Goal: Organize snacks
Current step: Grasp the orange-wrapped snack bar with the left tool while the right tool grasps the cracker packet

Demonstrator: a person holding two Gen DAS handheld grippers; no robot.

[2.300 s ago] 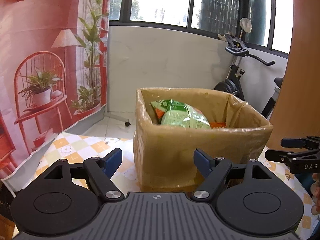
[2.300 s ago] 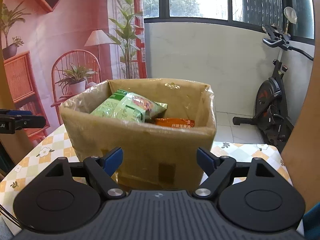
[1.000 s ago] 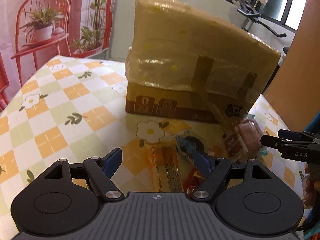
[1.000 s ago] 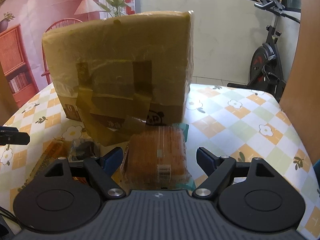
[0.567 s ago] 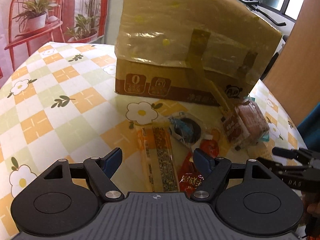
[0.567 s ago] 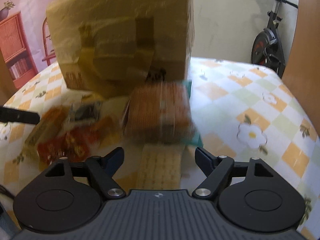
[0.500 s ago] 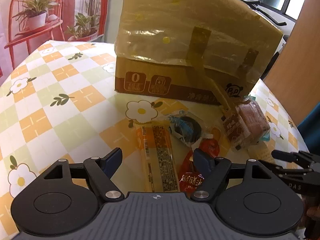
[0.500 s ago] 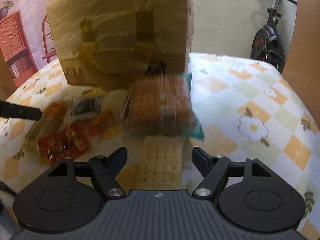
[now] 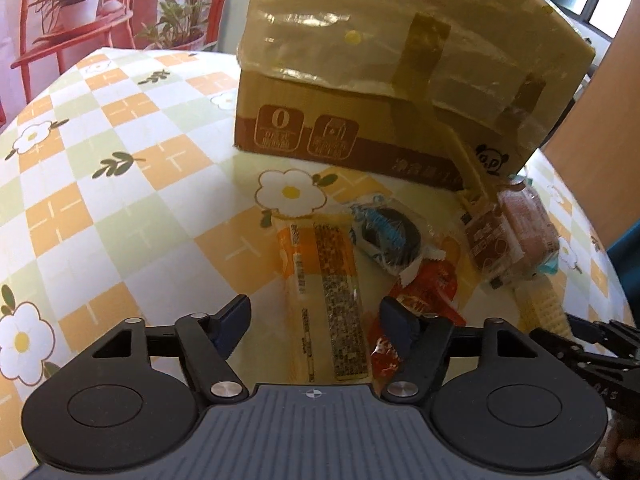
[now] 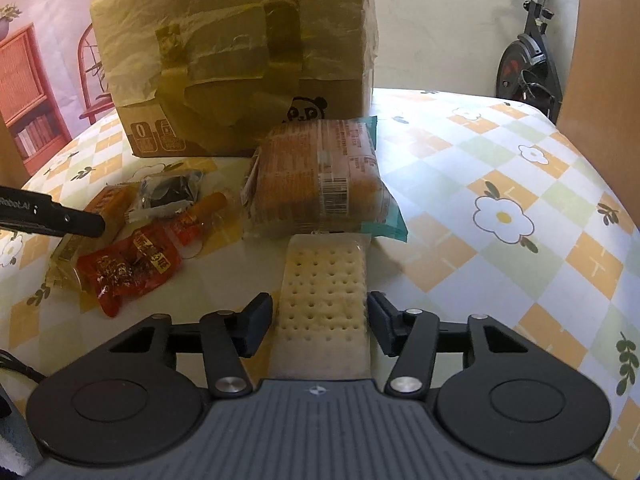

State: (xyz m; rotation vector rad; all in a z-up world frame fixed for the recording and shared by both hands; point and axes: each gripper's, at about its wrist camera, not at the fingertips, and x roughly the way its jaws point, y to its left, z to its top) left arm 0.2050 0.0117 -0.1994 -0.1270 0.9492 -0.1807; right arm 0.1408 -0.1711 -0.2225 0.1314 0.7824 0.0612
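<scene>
right gripper (image 10: pixel 320 320) jaws just closing round cracker pack (image 10: pixel 324 292), pads not touching | left gripper (image 9: pixel 316 320) open, closing over orange bar (image 9: pixel 320 280) | risk: crackers crack, pack slips

The box (image 10: pixel 240 60) is brown cardboard with crinkly, shiny tape and plastic stuck over it. The snacks sit in shiny see-through wrappers: the pale cracker pack (image 10: pixel 324 300) looks bumpy with little holes, the red packet (image 10: pixel 128 268) is glossy and wrinkled, and the long orange packet (image 9: pixel 324 292) is smooth. The table cover (image 10: pixel 520 208) is smooth and a bit shiny, and both grippers look like dull black plastic with small shiny metal screws.
</scene>
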